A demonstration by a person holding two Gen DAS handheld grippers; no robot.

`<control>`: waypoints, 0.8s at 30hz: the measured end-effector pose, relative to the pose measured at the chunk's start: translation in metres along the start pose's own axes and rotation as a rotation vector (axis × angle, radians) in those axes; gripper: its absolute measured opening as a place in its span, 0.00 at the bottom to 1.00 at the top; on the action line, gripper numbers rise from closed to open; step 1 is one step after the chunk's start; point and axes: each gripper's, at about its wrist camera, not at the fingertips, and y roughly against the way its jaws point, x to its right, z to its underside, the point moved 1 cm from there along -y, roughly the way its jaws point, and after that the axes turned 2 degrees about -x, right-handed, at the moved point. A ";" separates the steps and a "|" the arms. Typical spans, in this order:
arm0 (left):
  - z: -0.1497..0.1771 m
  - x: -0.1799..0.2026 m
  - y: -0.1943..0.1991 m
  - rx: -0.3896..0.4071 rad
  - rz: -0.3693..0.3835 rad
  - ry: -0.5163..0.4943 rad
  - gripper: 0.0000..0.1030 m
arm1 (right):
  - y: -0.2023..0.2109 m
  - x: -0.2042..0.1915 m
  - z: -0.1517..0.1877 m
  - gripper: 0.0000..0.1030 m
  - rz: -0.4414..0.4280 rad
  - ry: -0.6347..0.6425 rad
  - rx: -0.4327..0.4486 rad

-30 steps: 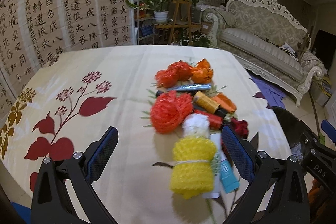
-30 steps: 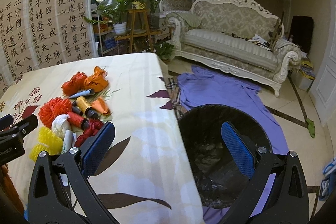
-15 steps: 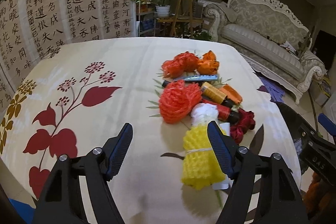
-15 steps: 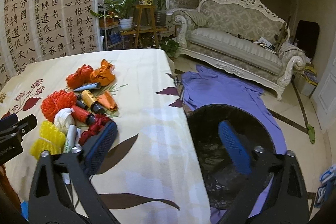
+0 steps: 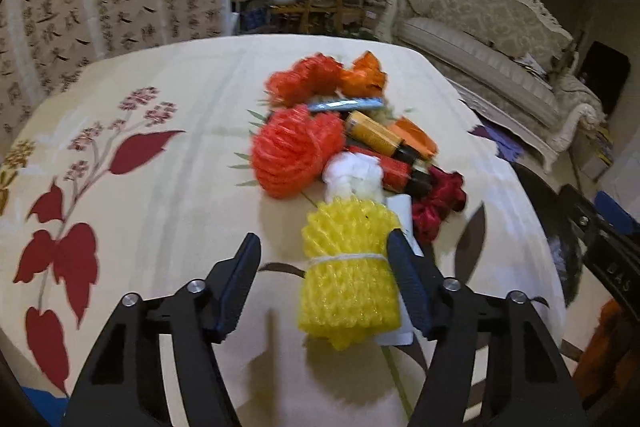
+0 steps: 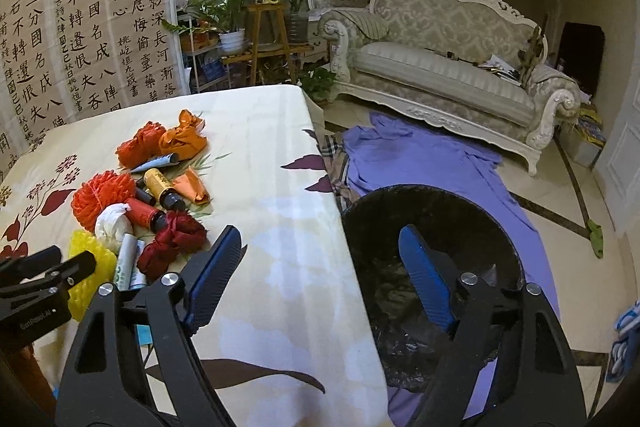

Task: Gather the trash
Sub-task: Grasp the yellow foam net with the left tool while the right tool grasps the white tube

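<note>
Left wrist view, claw: the left gripper [image 5: 324, 259] has been closing its jaws. They're noticeably narrower than a second ago and still spread, not pinching.
Left wrist view, what's between: the yellow mesh bundle [image 5: 350, 267] now sits between the fingers. The right finger is right at its edge, maybe touching, and the left finger stands clear with a gap.
Left wrist view, change: the trash pile looks closer and lower in frame than before.
Left wrist view, ahead of claw: white wad [image 5: 354, 177], orange-red mesh ball [image 5: 296, 155] and dark red mesh [image 5: 438, 203] on the tablecloth [image 5: 160, 211].
Right wrist view, claw: the right gripper [image 6: 320, 267] has also been closing a bit, still wide apart with nothing in it.
Right wrist view, container: black trash bin [image 6: 432, 247] on the floor, under the right finger. It has a black liner, and I can't really make out the contents.
Right wrist view, left of claw: the trash pile is on the table, with the yellow bundle at the other gripper.
</note>
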 end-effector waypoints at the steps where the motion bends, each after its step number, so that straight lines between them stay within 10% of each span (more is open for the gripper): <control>1: 0.001 0.001 -0.001 -0.003 0.011 -0.001 0.52 | 0.001 -0.002 0.000 0.77 -0.003 0.004 -0.001; 12: 0.007 -0.006 0.024 0.045 -0.014 -0.051 0.38 | 0.005 -0.027 0.003 0.75 -0.048 0.050 -0.010; 24: 0.010 -0.073 0.035 0.073 -0.201 0.014 0.38 | 0.004 -0.095 0.015 0.31 -0.227 0.165 -0.116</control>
